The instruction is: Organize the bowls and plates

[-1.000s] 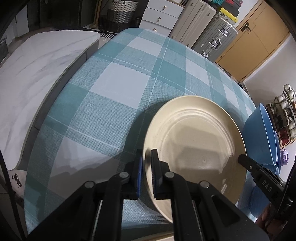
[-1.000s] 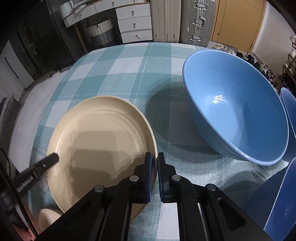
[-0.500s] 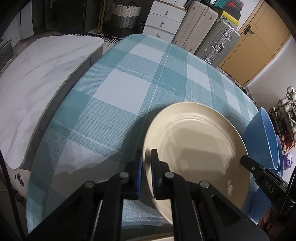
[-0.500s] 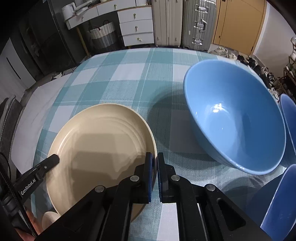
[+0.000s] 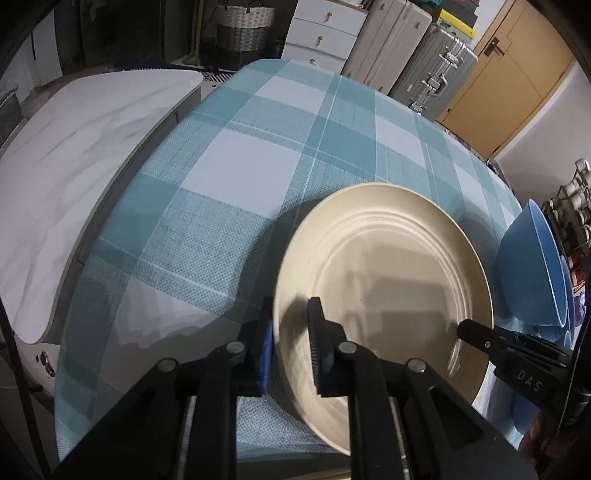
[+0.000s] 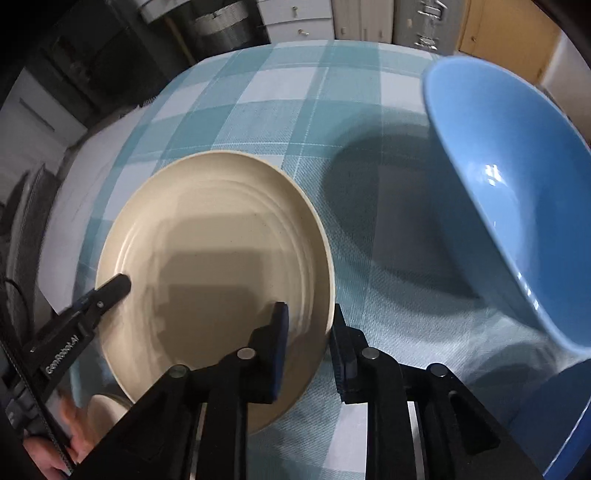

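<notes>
A cream plate (image 5: pixel 384 288) lies on the checked tablecloth (image 5: pixel 236 162); it also shows in the right wrist view (image 6: pixel 218 258). My left gripper (image 5: pixel 290 332) is open, its jaws astride the plate's left rim. My right gripper (image 6: pixel 308 332) is open, its jaws astride the plate's right rim. A large blue bowl (image 6: pixel 513 192) stands right of the plate and also shows in the left wrist view (image 5: pixel 532 269). The right gripper's finger tip shows over the plate in the left wrist view.
More blue bowls (image 6: pixel 554 424) sit at the near right. A small cream dish (image 6: pixel 107 410) lies at the near left by a hand. A white marble table (image 5: pixel 70 166) adjoins on the left. Suitcases (image 5: pixel 432 62) and drawers (image 5: pixel 325 33) stand behind.
Both grippers were shut on the plate's rim and have opened, their jaws now wide of the rim. The plate sits a little farther forward on the cloth.
</notes>
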Demonstrator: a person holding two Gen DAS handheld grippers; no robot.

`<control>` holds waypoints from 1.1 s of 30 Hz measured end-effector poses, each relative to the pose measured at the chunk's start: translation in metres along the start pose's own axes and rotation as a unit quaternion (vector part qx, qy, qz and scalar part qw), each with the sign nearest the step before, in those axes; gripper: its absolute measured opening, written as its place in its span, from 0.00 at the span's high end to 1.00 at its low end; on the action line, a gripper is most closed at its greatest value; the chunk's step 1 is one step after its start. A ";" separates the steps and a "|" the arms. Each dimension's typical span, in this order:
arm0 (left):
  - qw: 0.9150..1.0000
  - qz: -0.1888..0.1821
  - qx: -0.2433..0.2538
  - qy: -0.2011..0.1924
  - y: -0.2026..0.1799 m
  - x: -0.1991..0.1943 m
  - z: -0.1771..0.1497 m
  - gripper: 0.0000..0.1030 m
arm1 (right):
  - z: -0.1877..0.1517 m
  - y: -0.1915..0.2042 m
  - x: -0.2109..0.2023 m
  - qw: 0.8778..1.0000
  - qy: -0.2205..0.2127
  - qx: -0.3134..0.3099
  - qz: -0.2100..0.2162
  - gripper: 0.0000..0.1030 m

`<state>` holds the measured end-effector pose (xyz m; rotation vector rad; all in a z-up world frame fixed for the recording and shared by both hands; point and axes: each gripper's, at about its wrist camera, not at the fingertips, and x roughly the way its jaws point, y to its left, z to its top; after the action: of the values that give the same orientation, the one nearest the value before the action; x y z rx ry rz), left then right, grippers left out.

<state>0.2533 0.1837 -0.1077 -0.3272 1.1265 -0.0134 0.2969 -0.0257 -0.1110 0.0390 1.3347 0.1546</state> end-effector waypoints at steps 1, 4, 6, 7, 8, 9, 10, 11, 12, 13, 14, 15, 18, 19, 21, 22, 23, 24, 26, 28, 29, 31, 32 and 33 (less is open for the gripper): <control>1.000 -0.002 0.000 0.001 0.001 0.000 0.000 0.87 | 0.000 0.001 -0.001 1.000 -0.003 0.005 -0.002 0.79; 1.000 -0.010 -0.011 0.002 0.005 0.000 0.001 0.90 | -0.001 -0.001 -0.003 0.999 -0.020 0.024 -0.001 0.83; 1.000 -0.011 -0.012 0.003 0.005 0.000 0.001 0.90 | -0.003 -0.004 -0.004 0.999 -0.028 0.032 0.004 0.86; 1.000 -0.009 -0.011 0.002 0.005 0.000 0.001 0.90 | -0.004 -0.006 -0.006 0.999 -0.030 0.034 0.007 0.86; 1.000 -0.007 -0.011 0.001 0.004 0.000 0.001 0.90 | -0.005 -0.006 -0.007 0.999 -0.032 0.031 0.008 0.87; 1.000 -0.007 -0.013 0.001 0.004 0.000 0.000 0.91 | -0.006 -0.006 -0.008 0.999 -0.036 0.028 0.007 0.87; 1.000 -0.009 -0.021 -0.003 0.006 -0.002 0.000 0.91 | -0.007 -0.006 -0.010 0.999 -0.040 0.025 0.007 0.87; 0.999 -0.013 -0.033 -0.007 0.009 -0.003 0.000 0.92 | -0.008 -0.006 -0.010 0.999 -0.042 0.024 0.006 0.87; 0.999 -0.017 -0.038 -0.008 0.010 -0.003 0.000 0.92 | -0.008 -0.006 -0.010 0.999 -0.045 0.022 0.008 0.88; 0.999 -0.021 -0.040 -0.008 0.011 -0.003 0.000 0.92 | -0.009 -0.006 -0.012 0.999 -0.051 0.017 0.009 0.88; 0.999 -0.024 -0.042 -0.008 0.011 -0.003 0.000 0.92 | -0.010 -0.005 -0.014 0.998 -0.056 0.012 0.006 0.88; 0.999 -0.023 -0.040 -0.005 0.011 -0.003 0.000 0.92 | -0.012 -0.004 -0.014 0.998 -0.060 0.012 0.006 0.88; 0.999 -0.022 -0.038 -0.007 0.008 -0.003 -0.001 0.93 | -0.015 -0.011 -0.017 0.997 -0.065 0.026 0.018 0.90; 0.999 -0.019 -0.033 -0.006 0.006 -0.003 -0.001 0.92 | -0.015 -0.013 -0.017 0.997 -0.066 0.030 0.023 0.90; 0.999 -0.016 -0.030 -0.008 0.004 -0.004 -0.001 0.93 | -0.017 -0.014 -0.017 0.997 -0.069 0.031 0.023 0.91; 0.999 -0.015 -0.029 -0.007 0.003 -0.003 -0.001 0.93 | -0.018 -0.014 -0.017 0.997 -0.070 0.030 0.022 0.91; 0.999 -0.017 -0.029 -0.007 0.003 -0.004 -0.001 0.93 | -0.019 -0.015 -0.017 0.997 -0.072 0.031 0.022 0.91; 0.999 -0.018 -0.031 -0.007 0.004 -0.004 0.000 0.93 | -0.020 -0.015 -0.019 0.996 -0.077 0.030 0.019 0.91; 0.999 -0.020 -0.035 -0.010 0.005 -0.006 0.000 0.93 | -0.020 -0.014 -0.022 0.996 -0.088 0.025 0.016 0.91; 0.999 -0.018 -0.035 -0.016 0.005 -0.009 0.000 0.93 | -0.020 -0.011 -0.026 0.995 -0.096 0.019 0.014 0.91; 0.999 -0.016 -0.034 -0.017 0.004 -0.010 0.001 0.93 | -0.020 -0.010 -0.028 0.995 -0.099 0.016 0.015 0.91; 0.999 -0.018 -0.034 -0.021 0.003 -0.013 0.001 0.93 | -0.020 -0.009 -0.032 0.994 -0.104 0.015 0.016 0.91; 0.999 -0.018 -0.033 -0.022 0.002 -0.014 0.002 0.93 | -0.020 -0.009 -0.034 0.994 -0.107 0.015 0.016 0.91; 0.999 -0.019 -0.031 -0.024 0.001 -0.016 0.002 0.93 | -0.019 -0.009 -0.036 0.994 -0.109 0.015 0.017 0.91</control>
<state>0.2480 0.1883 -0.0931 -0.4032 1.0748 -0.0039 0.2709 -0.0408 -0.0820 0.1025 1.1190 0.1544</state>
